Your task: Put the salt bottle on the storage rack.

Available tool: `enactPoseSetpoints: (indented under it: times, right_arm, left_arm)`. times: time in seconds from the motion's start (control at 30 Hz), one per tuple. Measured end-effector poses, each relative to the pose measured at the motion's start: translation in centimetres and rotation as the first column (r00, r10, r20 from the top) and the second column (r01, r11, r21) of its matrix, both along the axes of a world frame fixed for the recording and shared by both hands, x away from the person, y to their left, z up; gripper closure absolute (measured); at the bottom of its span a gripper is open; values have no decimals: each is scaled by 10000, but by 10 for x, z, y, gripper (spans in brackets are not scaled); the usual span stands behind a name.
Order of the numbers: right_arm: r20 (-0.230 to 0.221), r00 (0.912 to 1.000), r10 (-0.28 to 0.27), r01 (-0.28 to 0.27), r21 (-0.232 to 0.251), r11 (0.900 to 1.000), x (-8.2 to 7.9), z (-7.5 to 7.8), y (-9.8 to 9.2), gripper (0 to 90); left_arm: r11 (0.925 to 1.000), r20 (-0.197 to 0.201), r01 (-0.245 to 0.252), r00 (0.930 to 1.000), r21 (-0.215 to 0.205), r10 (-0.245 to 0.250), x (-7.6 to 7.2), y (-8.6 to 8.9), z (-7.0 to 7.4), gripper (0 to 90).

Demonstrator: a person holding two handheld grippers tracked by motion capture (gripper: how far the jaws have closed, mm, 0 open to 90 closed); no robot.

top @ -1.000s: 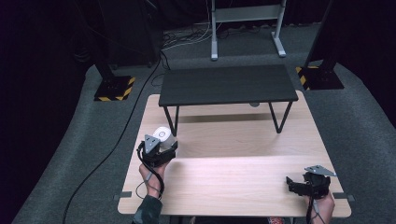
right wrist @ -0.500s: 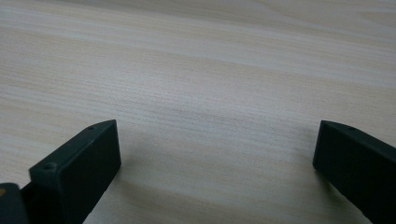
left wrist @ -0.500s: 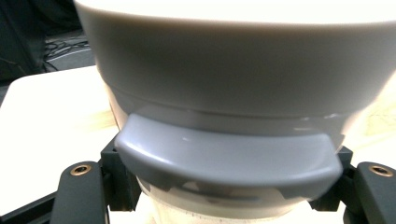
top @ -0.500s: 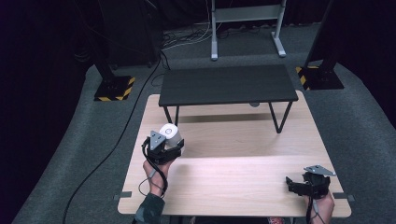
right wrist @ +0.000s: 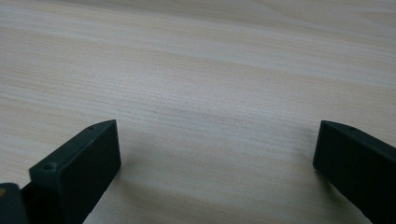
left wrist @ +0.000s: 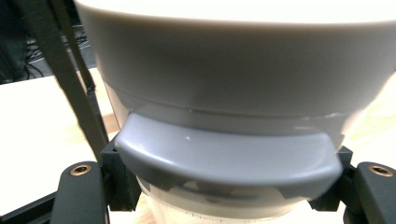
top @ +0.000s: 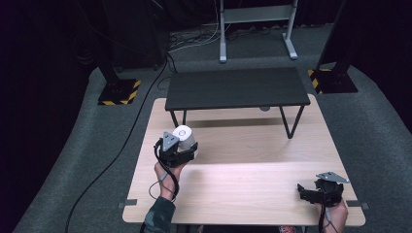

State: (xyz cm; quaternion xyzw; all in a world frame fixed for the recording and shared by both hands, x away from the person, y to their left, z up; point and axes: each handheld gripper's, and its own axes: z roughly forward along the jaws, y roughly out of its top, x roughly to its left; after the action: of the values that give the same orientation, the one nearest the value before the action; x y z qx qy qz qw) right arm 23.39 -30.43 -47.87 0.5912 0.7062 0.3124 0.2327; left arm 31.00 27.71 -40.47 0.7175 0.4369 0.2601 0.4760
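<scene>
My left gripper [left wrist: 224,196] is clamped on a white container [left wrist: 243,70] that takes up most of the frame, a grey band [left wrist: 224,158] across its lower middle. Black jaws sit at both bottom corners. Pale wooden tabletop [left wrist: 37,140] shows at left.

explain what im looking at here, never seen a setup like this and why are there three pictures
A person sits at a wooden table with a hand-held clamp tool in each hand. One picture looks down from above; the other two come from cameras riding on each tool. The left gripper is closed on a white and grey container, seen close up in the left gripper view. The right gripper sits open over bare wood, jaws wide apart and holding nothing. A small black bench stands at the far end of the table.
</scene>
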Motion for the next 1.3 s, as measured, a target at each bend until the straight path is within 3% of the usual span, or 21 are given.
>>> enactPoseSetpoints:
  times: [0.17, 0.7, 1.3]
  right_arm:
    - [1, 10000, 3, -3, -1, 10000, 0, 0, 0, 0]
    - [10, 10000, 3, -3, 33, 10000, 0, 0, -1, 0]
    - [17, 10000, -8, 8, 56, 10000, 0, 0, -1, 0]
  left_arm:
    - [9995, -87, 266, 9996, -193, -268, 6, -3, 4, 289]
    - [9954, -80, 954, 9954, -132, -955, 23, -16, 22, 289]
    - [9904, -112, 1377, 9904, -106, -1378, 39, -30, 38, 288]
